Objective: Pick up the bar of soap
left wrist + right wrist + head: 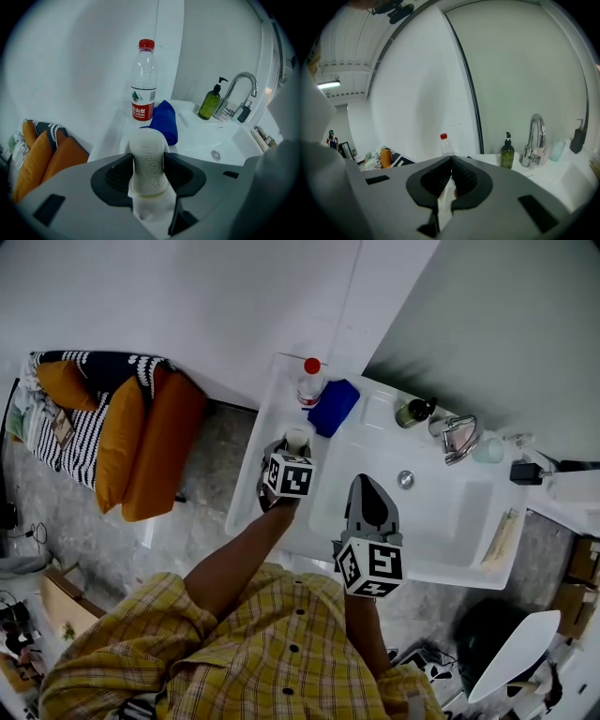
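The white bar of soap [149,161] lies lengthwise between the jaws of my left gripper [149,174], whose dark pads [116,177] stand wide apart, close along the soap's sides. In the head view the soap [297,439] rests on the white counter [255,486] left of the basin, just beyond the left gripper [290,454]. My right gripper [372,487] hovers over the near edge of the sink basin [459,512]. Its jaws [451,162] meet at the tips with nothing held.
A red-capped water bottle [143,82] and a blue cloth [164,121] stand on the counter just behind the soap. A green soap dispenser [209,101] and a chrome tap [239,89] sit at the back of the basin. Orange cushions [150,442] lie left of the counter.
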A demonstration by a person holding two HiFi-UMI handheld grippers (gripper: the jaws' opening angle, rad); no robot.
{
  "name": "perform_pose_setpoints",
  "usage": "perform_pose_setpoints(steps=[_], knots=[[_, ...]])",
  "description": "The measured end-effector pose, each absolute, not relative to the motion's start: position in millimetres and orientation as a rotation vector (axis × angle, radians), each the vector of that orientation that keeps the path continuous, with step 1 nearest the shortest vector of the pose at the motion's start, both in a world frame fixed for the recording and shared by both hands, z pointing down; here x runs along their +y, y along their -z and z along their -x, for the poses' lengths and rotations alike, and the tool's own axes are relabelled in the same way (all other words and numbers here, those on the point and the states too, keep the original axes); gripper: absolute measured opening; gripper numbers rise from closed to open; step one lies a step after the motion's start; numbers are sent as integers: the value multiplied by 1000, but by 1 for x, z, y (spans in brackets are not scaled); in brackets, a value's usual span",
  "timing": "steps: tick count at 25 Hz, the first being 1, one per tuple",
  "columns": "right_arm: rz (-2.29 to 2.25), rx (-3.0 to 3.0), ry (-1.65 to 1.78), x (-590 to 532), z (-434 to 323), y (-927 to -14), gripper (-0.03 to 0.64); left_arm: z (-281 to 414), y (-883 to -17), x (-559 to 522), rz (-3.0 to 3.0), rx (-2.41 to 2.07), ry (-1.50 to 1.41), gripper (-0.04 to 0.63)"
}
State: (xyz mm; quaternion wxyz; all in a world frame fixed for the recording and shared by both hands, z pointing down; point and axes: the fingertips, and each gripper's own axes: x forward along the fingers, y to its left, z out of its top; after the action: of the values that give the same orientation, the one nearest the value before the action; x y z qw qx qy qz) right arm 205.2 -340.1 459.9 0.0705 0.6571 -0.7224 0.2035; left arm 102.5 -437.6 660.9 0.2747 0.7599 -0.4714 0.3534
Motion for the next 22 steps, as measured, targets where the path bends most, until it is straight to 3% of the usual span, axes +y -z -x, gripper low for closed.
perform_pose_setpoints(steps=[22], knots=[[-2000, -2150, -663, -340, -220, -471, 18, -102, -668, -446, -1950, -1404, -974, 201]])
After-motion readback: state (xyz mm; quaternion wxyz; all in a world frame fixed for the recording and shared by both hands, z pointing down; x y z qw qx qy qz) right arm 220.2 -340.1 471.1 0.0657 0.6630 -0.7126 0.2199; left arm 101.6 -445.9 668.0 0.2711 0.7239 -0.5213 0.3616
